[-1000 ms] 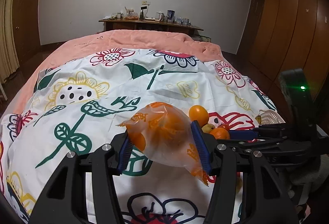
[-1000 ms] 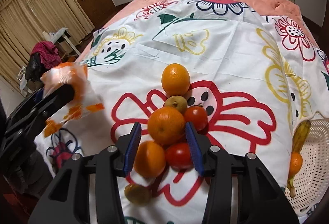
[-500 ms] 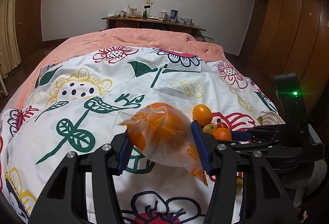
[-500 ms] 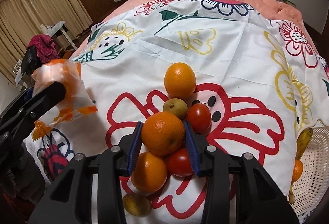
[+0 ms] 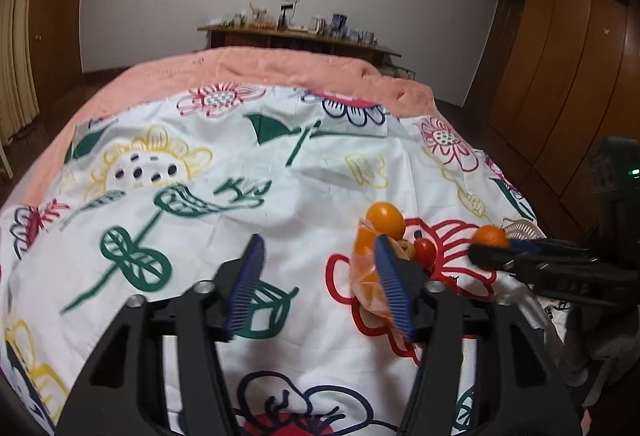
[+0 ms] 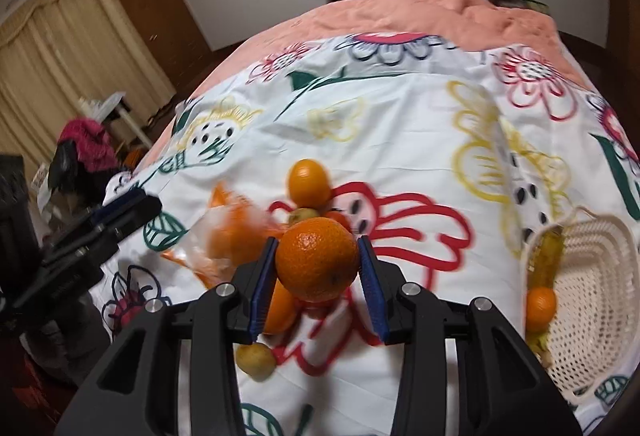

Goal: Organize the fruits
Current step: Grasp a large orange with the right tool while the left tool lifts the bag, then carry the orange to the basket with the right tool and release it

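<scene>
Jaws: right gripper (image 6: 318, 266) is squeezing an orange (image 6: 317, 258), left gripper (image 5: 320, 282) is gaping wide | basket (image 6: 596, 276) is holding few fruits | most are waiting beside it on bed.

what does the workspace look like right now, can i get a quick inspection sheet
surface: floral sheet over a pink blanket, rumpled.
job's things: orange clamped off the sheet; loose pile of fruit beyond it; bagged oranges lying beside the pile; white basket at right holding a banana and an orange.
clutter: nothing seen on the sheet.
grippers: right gripper shut on the orange; left gripper open, nothing between its fingers.
cables: nothing seen.
surroundings: sideboard with small items at the wall, curtains, wooden wardrobe.
</scene>
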